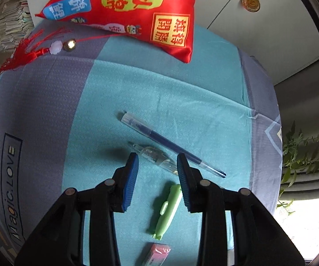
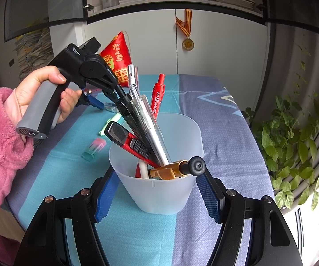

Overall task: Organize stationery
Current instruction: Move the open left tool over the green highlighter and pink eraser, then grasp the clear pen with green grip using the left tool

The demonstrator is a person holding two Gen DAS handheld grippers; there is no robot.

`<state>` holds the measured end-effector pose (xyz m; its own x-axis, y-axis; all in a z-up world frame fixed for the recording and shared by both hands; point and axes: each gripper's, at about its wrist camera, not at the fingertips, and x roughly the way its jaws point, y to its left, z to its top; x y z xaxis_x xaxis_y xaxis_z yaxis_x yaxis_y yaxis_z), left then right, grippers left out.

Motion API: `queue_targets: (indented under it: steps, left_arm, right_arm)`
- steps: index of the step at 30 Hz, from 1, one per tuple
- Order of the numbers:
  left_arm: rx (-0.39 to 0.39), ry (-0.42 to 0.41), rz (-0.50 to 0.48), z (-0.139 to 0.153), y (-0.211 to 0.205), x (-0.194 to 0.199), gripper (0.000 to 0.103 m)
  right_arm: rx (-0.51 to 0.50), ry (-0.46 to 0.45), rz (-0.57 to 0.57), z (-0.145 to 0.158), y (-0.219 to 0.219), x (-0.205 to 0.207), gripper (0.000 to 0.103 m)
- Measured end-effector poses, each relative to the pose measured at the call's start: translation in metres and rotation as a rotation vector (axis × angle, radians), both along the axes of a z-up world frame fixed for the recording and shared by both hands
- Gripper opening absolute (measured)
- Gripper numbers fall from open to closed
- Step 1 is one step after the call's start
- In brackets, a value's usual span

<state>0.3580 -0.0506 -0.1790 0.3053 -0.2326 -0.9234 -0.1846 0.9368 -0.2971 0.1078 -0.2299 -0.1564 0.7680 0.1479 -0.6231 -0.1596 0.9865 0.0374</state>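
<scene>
Left gripper (image 1: 157,161) fingers part-open, empty above clear pen (image 1: 153,156); right gripper (image 2: 157,190) fingers clamp cup (image 2: 159,195).

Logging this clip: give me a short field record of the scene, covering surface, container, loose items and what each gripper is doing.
surface: table under a blue cloth
container: translucent cup holding pens and a red utility knife
loose items: blue pen, clear pen, green item, pink eraser
left gripper: open, above the clear pen, nothing held
right gripper: closed on the cup's sides
background: red cushion, medal, plant
</scene>
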Motion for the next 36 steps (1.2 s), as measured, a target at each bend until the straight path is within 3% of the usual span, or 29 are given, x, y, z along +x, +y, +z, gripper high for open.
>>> queue_targets:
  steps: [5,11,12,14,15,18,22,26,29,31,33,35,36]
  left_arm:
    - [0.033,0.01,0.022,0.001,-0.006,0.011,0.033]
    - [0.205,0.031,-0.045,0.003,-0.032,0.016,0.031]
    - [0.234,0.016,-0.068,0.004,-0.036,0.014,0.029]
    - [0.276,-0.022,-0.128,0.008,-0.043,0.008,0.012]
    - [0.279,-0.026,-0.163,0.009,-0.046,0.004,0.005]
    - [0.248,-0.024,-0.21,0.011,-0.039,-0.007,0.004]
    - [0.231,0.018,-0.187,-0.003,-0.003,-0.021,0.003]
    - [0.19,0.003,-0.121,-0.001,0.038,-0.038,0.003]
    - [0.141,-0.057,-0.12,0.008,0.052,-0.049,0.003]
    - [0.164,-0.118,-0.146,0.019,0.046,-0.051,0.003]
    - [0.237,-0.209,-0.2,0.032,0.034,-0.052,0.007]
    - [0.325,-0.294,-0.297,0.037,0.016,-0.06,0.016]
    - [0.344,-0.31,-0.347,0.038,0.007,-0.058,0.029]
  right_arm:
    - [-0.002,-0.001,0.0,0.0,0.001,0.0,0.07]
    - [0.0,0.001,0.0,-0.001,0.001,0.0,0.07]
    - [0.001,0.002,-0.001,-0.001,0.001,0.0,0.07]
    - [0.0,0.003,0.0,0.0,0.001,0.0,0.07]
    - [0.0,0.003,0.0,0.0,0.0,0.0,0.07]
    - [-0.002,0.001,0.0,0.0,0.0,-0.001,0.07]
    - [-0.002,-0.001,0.0,0.0,0.0,0.0,0.07]
    - [0.0,-0.002,0.0,0.0,-0.001,0.0,0.07]
    - [-0.005,-0.005,-0.005,-0.001,-0.001,0.001,0.07]
    - [-0.007,-0.008,-0.006,-0.001,-0.001,0.001,0.07]
    - [-0.007,-0.006,-0.008,-0.001,0.0,0.0,0.07]
    - [-0.008,-0.004,-0.009,-0.001,0.001,-0.001,0.07]
    - [-0.009,-0.004,-0.01,-0.001,0.001,-0.002,0.07]
